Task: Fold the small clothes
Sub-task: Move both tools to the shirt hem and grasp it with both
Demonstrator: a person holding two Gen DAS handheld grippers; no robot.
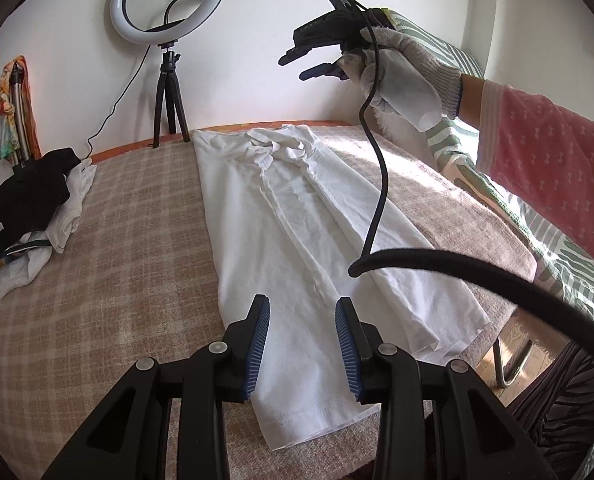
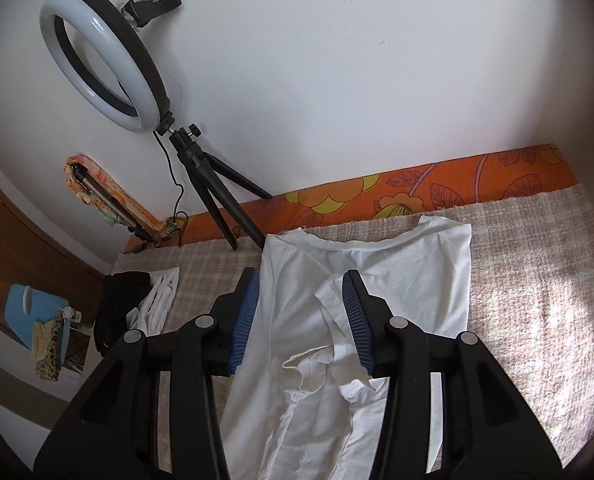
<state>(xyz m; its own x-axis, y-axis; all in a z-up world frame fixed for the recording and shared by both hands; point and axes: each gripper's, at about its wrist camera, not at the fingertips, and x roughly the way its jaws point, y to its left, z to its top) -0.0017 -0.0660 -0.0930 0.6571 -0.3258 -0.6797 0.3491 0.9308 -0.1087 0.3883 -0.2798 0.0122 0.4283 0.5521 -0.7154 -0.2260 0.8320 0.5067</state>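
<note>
While white shirt [image 1: 297, 240] lies on the bed [image 1: 137, 240] folded to a long strip | left gripper [image 1: 303, 344] and right gripper [image 2: 303, 320] both parted, empty | crosswise folds left, pile of clothes [image 1: 29, 208] waits.

One white shirt [image 1: 297, 216] laid out long on the bed [image 1: 137, 240]. One pile of dark and white clothes [image 1: 25, 216] left of the shirt. One ring light [image 1: 169, 0] on one tripod [image 1: 171, 96] behind the shirt. Two hand-held grippers: left hand-held gripper [image 1: 303, 344], right hand-held gripper [image 1: 301, 66]. One gloved hand [image 1: 401, 80].
</note>
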